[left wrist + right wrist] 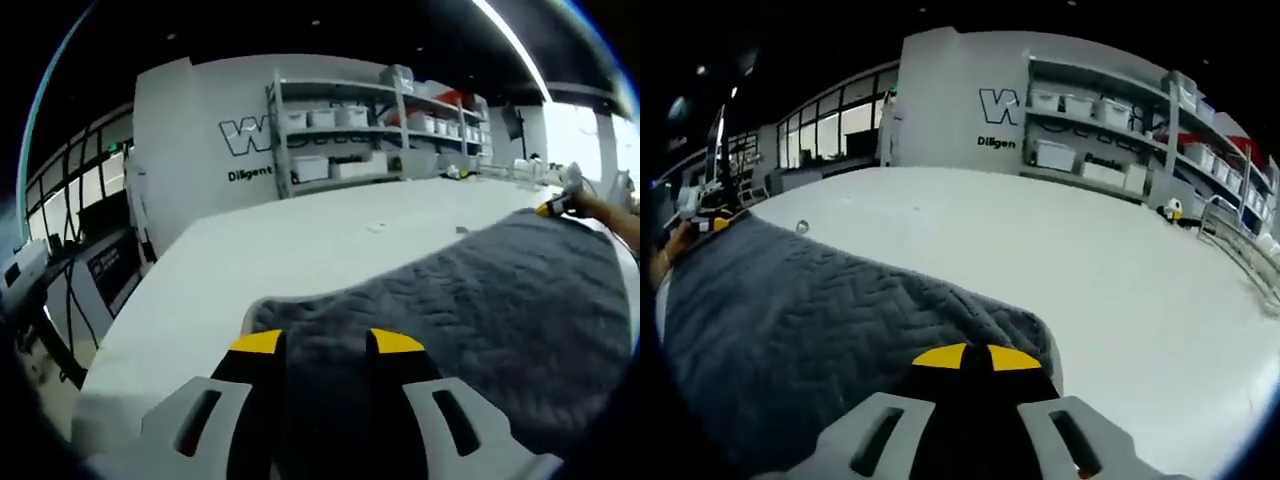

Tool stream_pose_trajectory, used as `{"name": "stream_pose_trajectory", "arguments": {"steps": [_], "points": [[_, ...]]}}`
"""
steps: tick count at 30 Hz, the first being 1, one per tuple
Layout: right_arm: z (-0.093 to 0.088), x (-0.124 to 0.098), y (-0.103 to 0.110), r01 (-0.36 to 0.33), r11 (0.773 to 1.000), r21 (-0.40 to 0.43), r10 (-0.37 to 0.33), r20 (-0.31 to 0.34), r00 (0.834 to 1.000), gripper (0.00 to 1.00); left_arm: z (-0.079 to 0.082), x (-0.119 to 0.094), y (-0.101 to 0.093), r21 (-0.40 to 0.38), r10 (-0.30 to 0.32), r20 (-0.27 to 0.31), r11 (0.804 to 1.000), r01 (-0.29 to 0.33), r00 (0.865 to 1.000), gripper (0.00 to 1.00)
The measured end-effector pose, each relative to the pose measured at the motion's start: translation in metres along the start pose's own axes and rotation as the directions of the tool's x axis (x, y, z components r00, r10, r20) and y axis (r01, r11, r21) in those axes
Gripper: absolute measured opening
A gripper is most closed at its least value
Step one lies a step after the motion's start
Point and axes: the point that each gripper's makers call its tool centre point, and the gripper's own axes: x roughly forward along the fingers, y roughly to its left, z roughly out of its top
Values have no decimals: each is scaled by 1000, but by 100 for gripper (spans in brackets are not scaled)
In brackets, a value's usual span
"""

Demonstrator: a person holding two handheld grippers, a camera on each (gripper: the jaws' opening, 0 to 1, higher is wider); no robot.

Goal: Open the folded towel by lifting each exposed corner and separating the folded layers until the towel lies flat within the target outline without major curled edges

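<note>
Left gripper (326, 345) grips the grey towel (480, 310) at lower centre — right gripper (976, 358) is pinched tight on its near corner.

The wall lettering (250, 140) is cut short by shelving (340, 130) (the smaller line too blurred to finish).

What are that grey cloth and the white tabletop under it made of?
The towel looks like soft, matte grey fabric, likely quilted microfibre or cotton: a stitched wavy pattern and limp folds show. The table seems a smooth white surface, perhaps laminate or a cover; I cannot tell which.
</note>
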Motion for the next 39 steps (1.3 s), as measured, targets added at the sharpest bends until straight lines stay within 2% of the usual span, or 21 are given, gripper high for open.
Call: {"name": "stream_pose_trajectory", "arguments": {"steps": [4,8,12,15,20,23,27,34,39], "points": [[-1,-2,4,9,1000,-23,-9,0,1000,6,0,-7,-5,-19,-23,13,1000,23,1000,32],[2,-9,8,-15,1000,-15,15,-2,1000,25,0,-17,-10,-27,-39,22,999,39,999,33],[-1,-16,13,-23,998,-54,21,-23,1000,31,0,-23,-13,-54,-56,30,997,58,998,36],[-1,-24,18,-34,996,-79,32,-30,999,33,0,-23,-16,-28,-63,25,998,63,998,36],[3,-31,17,-29,995,-97,28,-15,1000,34,7,-9,1,-25,-14,51,1000,16,999,36],[4,-33,14,-32,994,-103,31,-12,999,34,3,3,7,-39,-19,26,999,20,999,38],[6,-38,14,-32,993,-114,32,-2,999,36,3,14,13,-46,-11,21,999,12,1000,38],[6,-47,20,-48,989,-140,50,7,999,47,-2,27,22,-20,23,-21,1000,-23,1000,38],[8,-57,38,-99,979,-179,106,31,994,58,-3,35,30,-44,34,-34,998,-36,999,38]]}}
